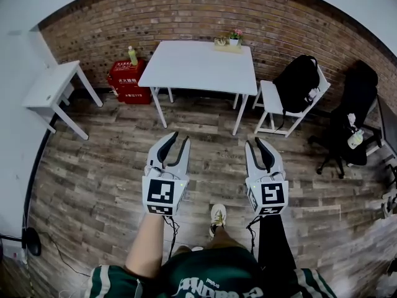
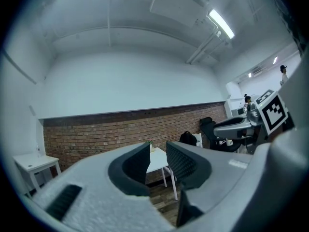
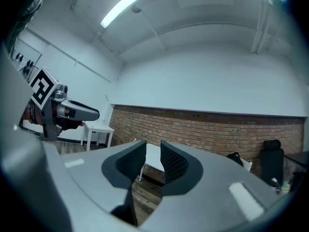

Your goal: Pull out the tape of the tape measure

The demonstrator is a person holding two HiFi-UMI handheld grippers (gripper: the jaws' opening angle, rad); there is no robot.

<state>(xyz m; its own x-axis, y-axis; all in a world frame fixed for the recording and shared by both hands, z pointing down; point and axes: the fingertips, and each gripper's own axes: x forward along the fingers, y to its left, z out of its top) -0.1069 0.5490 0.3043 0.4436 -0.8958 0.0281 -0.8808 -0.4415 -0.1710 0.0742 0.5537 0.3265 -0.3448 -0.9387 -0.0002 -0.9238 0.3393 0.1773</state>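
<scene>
left gripper (image 1: 178,139) and right gripper (image 1: 254,143) both parted, holding nothing. no tape measure in any view. i'd expect a light hard case, springy blade: clamp the case, pinch the end hook.

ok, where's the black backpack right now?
In the head view it is at the upper right: the black backpack sits on the white chair just right of the white table, in front of the brick wall.
</scene>
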